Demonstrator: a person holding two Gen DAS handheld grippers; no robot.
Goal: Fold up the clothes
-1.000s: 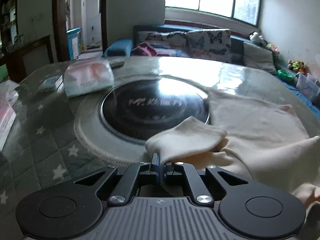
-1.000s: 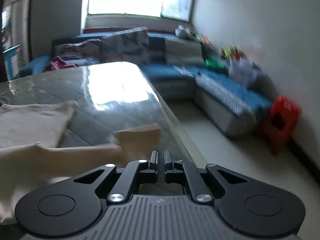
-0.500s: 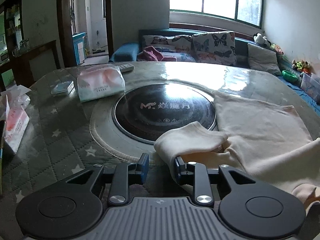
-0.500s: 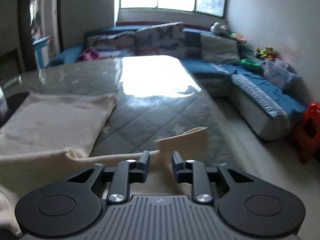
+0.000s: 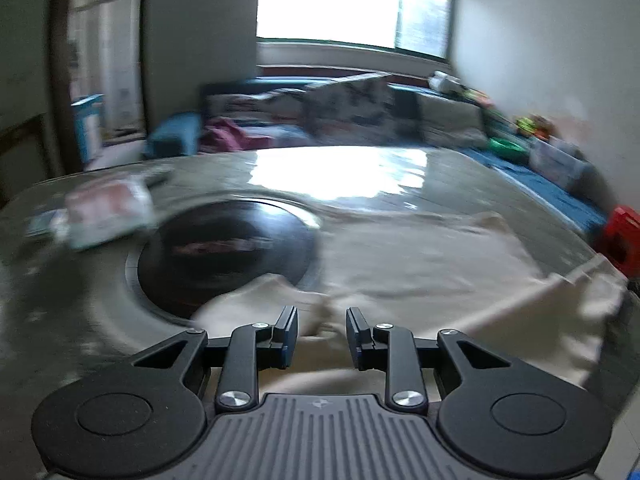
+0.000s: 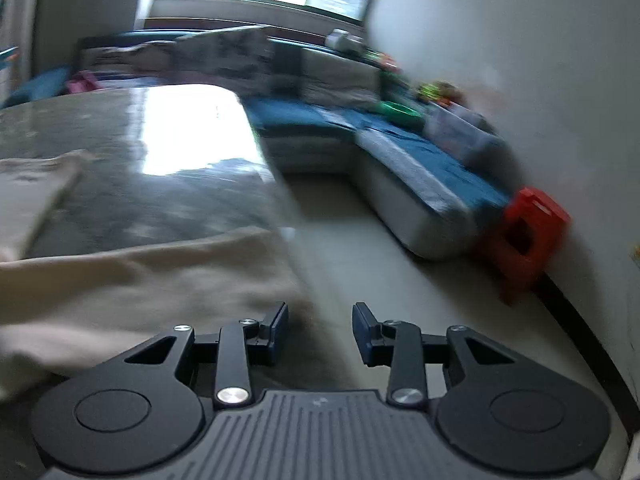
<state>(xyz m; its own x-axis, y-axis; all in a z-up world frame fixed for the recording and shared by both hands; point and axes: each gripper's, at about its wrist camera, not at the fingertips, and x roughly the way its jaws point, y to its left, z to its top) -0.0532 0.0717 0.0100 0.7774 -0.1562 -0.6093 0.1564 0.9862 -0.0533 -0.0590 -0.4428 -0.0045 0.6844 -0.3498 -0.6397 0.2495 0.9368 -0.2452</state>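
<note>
Cream garment [image 5: 420, 264] lies just ahead of open left hand-held gripper [image 5: 322, 330].

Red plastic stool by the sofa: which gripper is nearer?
Right. The right gripper sits past the table's edge, stool just ahead-right; the left gripper is over the cream garment, stool far right.

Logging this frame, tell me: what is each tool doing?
Left tool: open, holding nothing, above the cream garment.
Right tool: open, holding nothing.

Window [image 5: 352, 4] backlight – glare on table [image 5: 340, 172]; heavy motion blur – fisheye-dark corners.
</note>
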